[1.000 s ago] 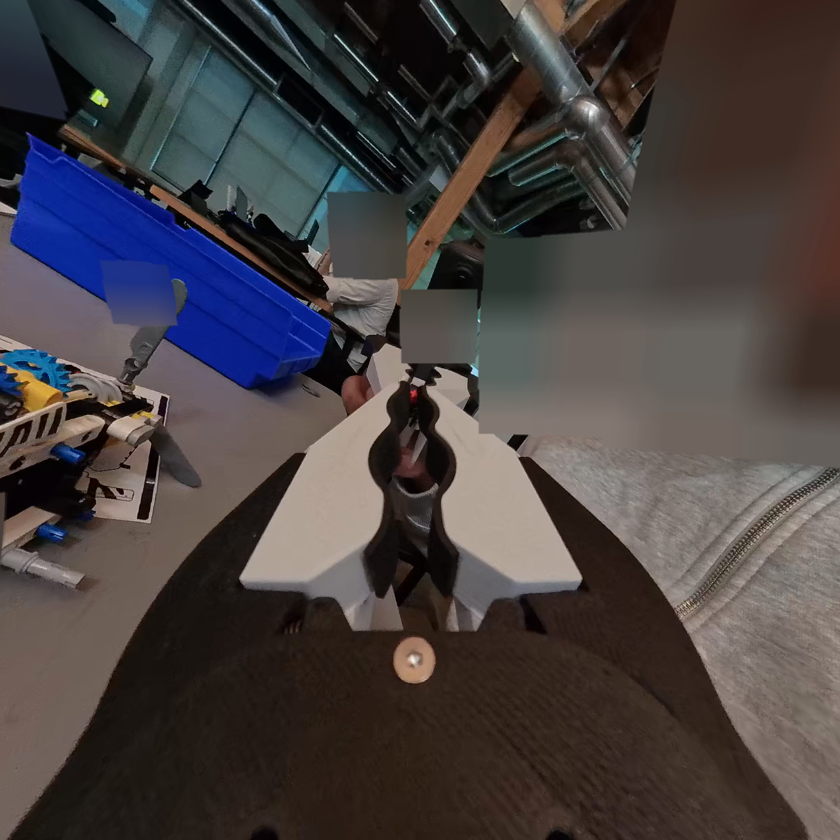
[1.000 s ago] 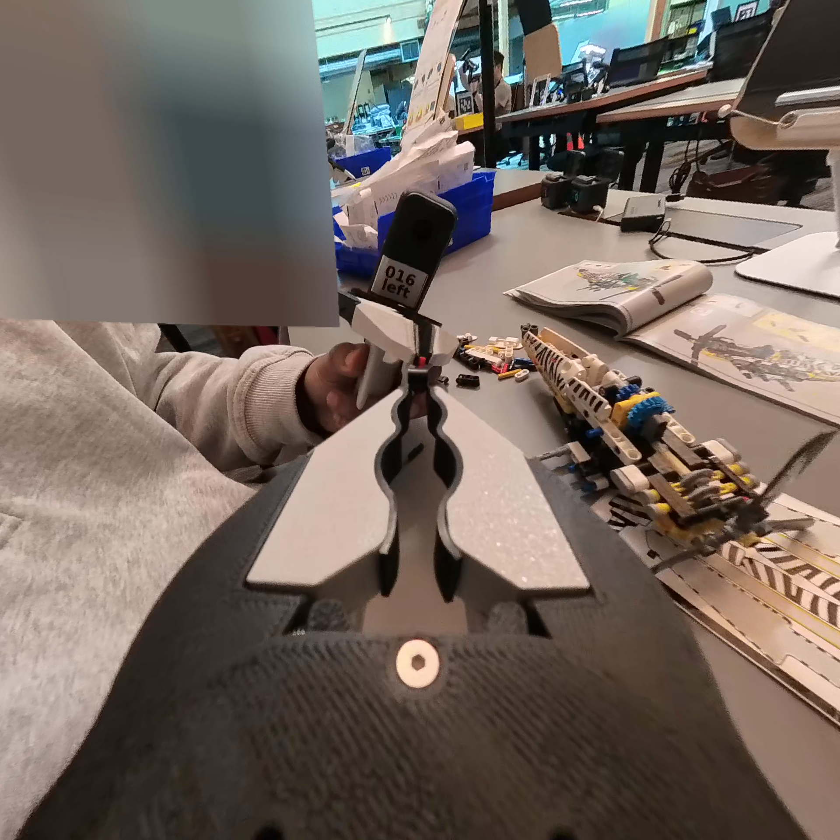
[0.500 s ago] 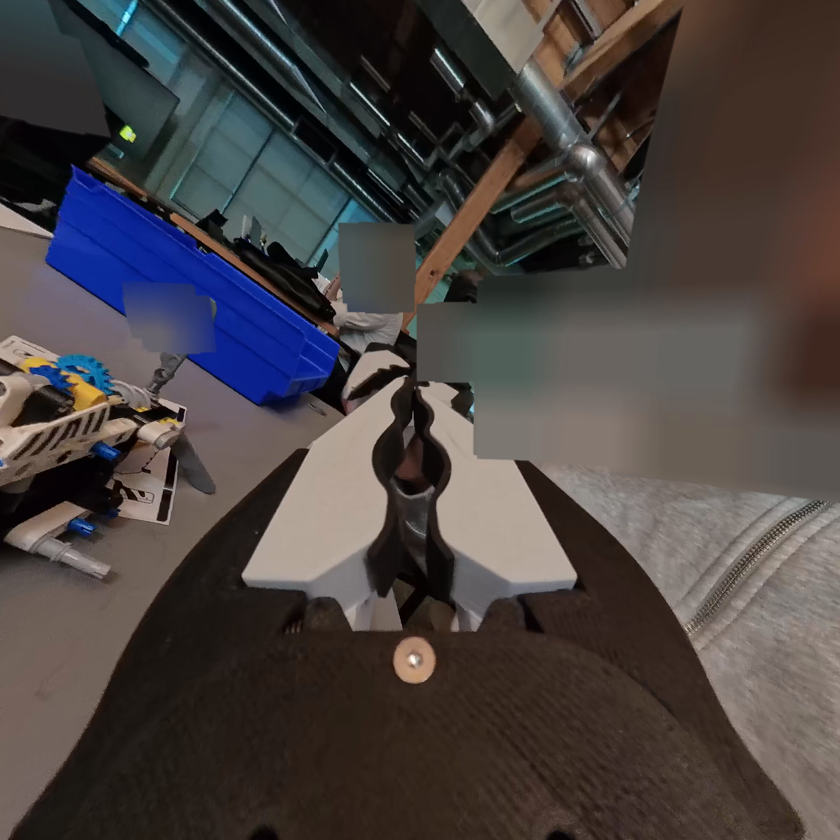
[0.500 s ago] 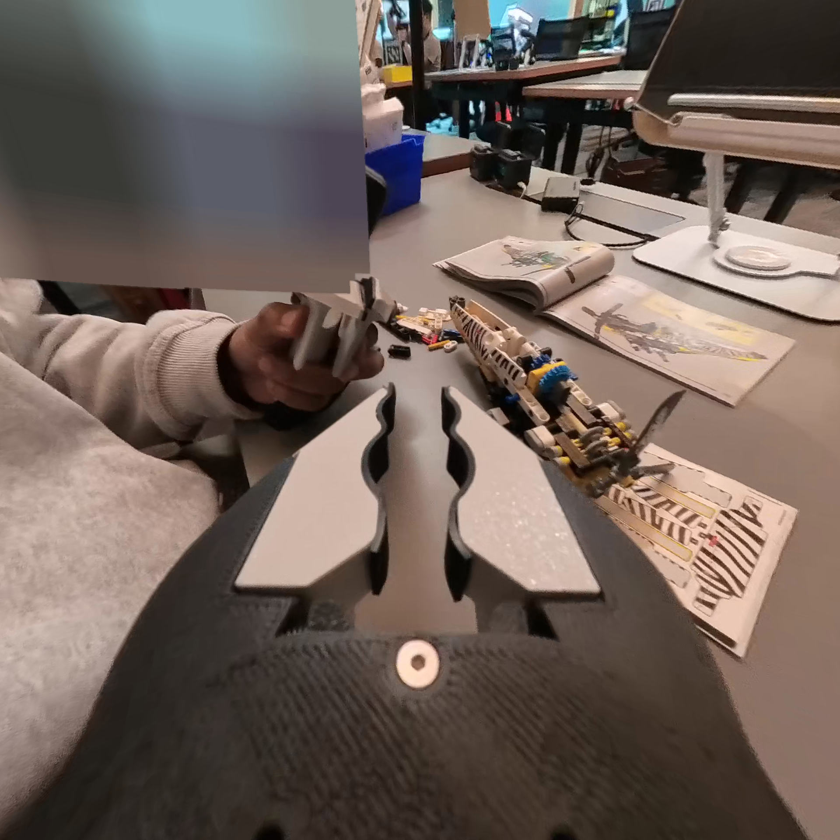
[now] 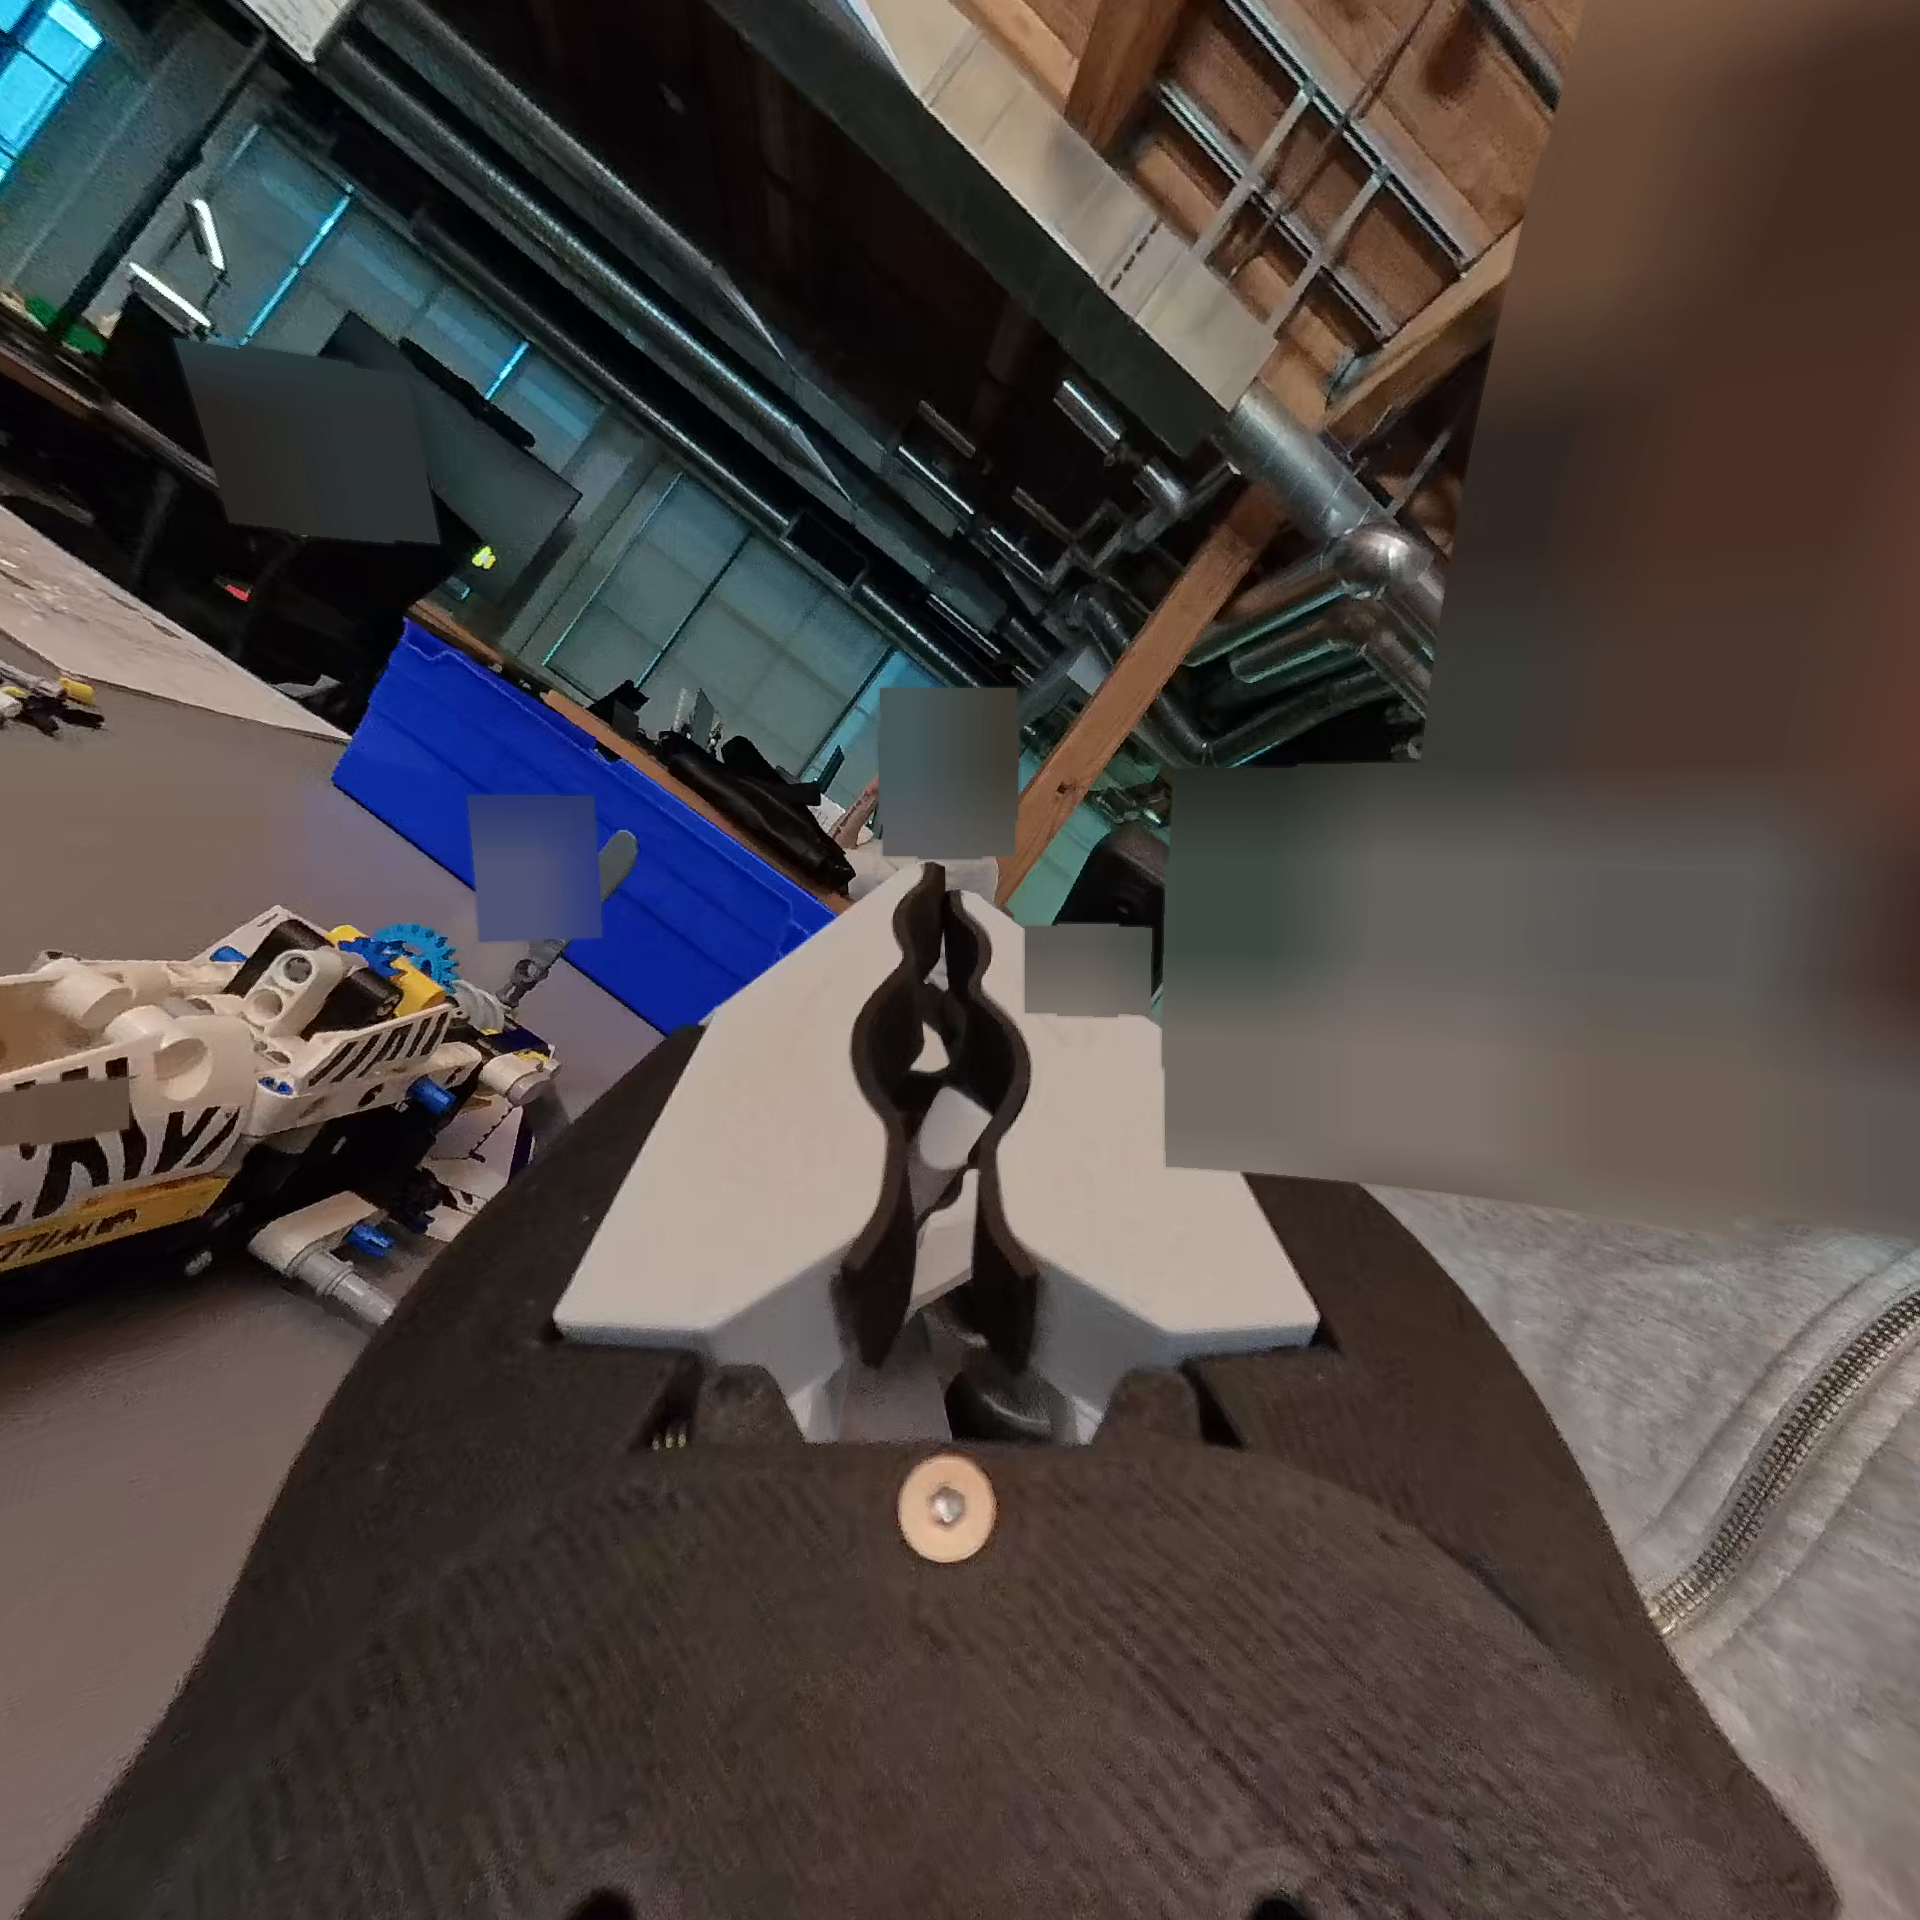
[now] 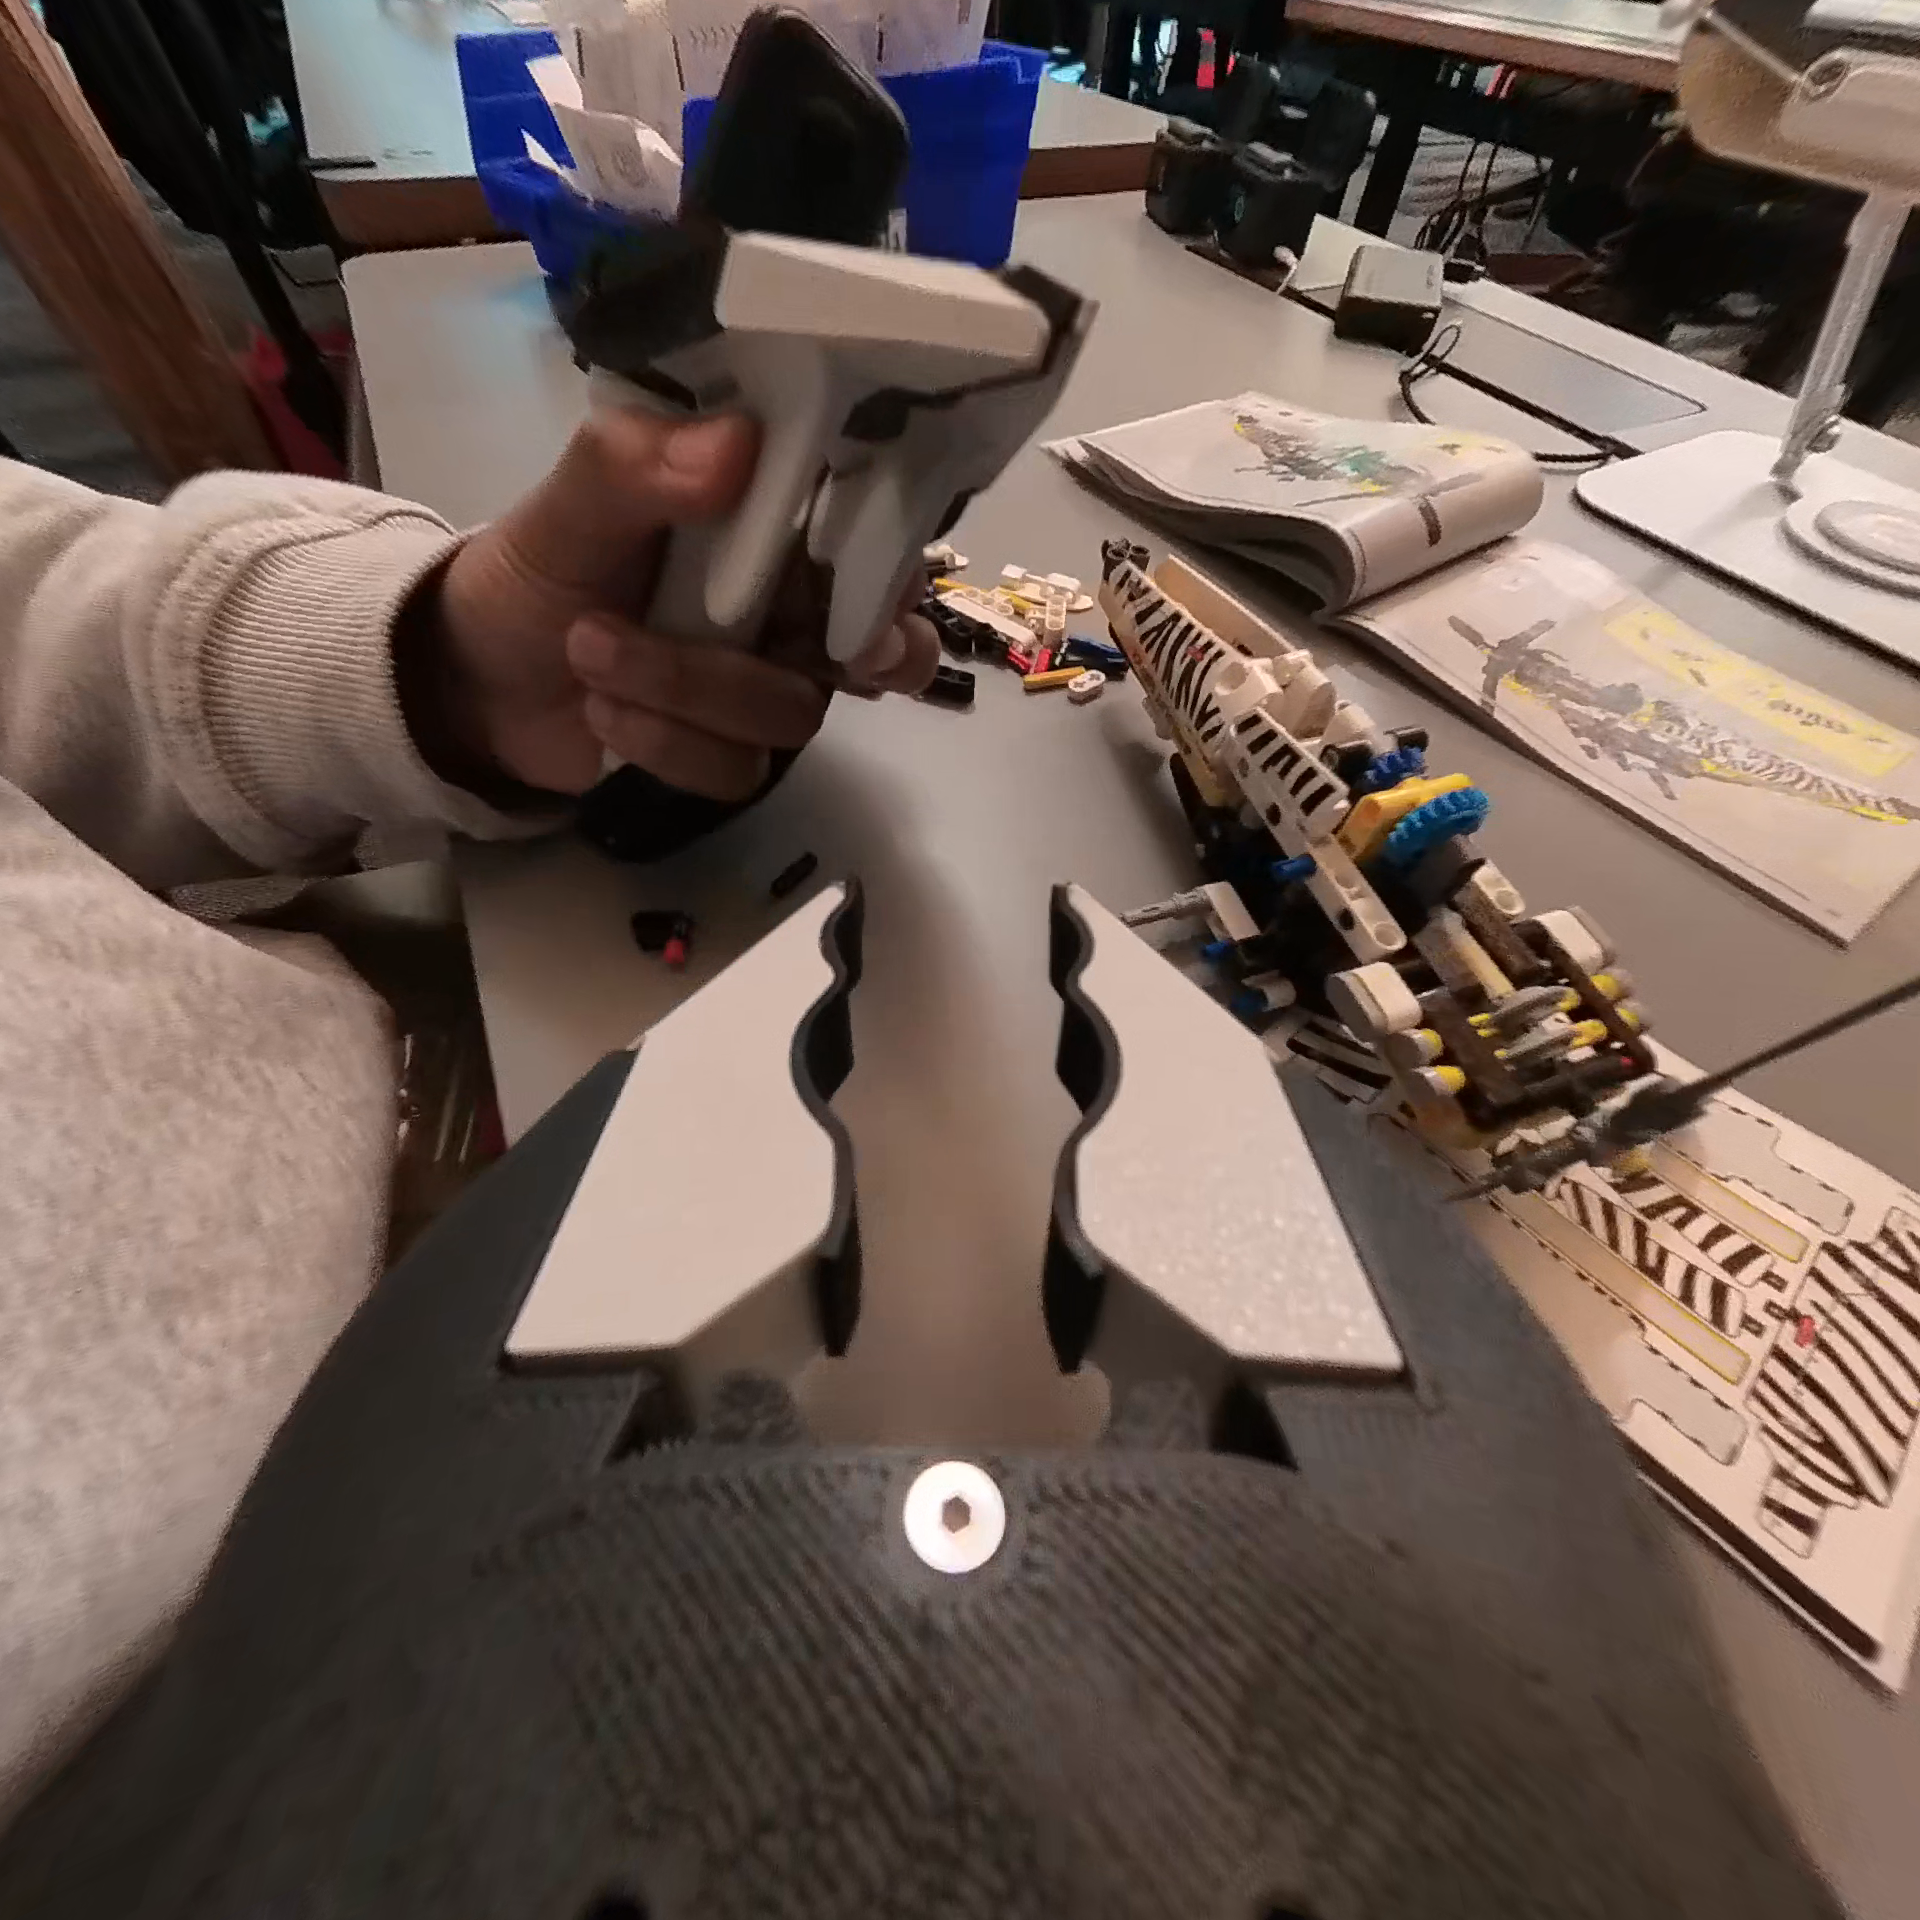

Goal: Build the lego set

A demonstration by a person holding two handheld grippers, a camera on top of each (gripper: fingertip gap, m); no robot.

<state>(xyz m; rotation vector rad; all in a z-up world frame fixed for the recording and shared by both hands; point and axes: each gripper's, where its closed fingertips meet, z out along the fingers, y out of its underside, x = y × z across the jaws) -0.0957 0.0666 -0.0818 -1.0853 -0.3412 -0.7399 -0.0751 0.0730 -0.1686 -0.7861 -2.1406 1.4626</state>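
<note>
The half-built lego model (image 6: 1299,748), white with zebra stripes, a blue gear and a grey propeller, lies on the grey table to the right of my right gripper (image 6: 951,904). That gripper is open and empty, low over the table. A small black and red piece (image 6: 665,928) lies on the table just left of its left finger. A hand holds the left gripper's handle (image 6: 790,520) up above the table's near edge. In the left wrist view, my left gripper (image 5: 935,883) is shut, tilted up towards the ceiling, with nothing visible at its tips. The model (image 5: 208,1070) lies to its left.
A pile of loose small pieces (image 6: 1018,634) lies beyond the hand. An open instruction booklet (image 6: 1351,488) and a zebra sticker sheet (image 6: 1714,1299) lie right of the model. A blue bin (image 6: 966,135) and a white stand base (image 6: 1766,499) are farther back. A grey sleeve (image 6: 156,675) is at left.
My right gripper has opened wide and dropped away from the left one towards the table. The left gripper has tilted upward. The red and black piece once at its tips is no longer there.
</note>
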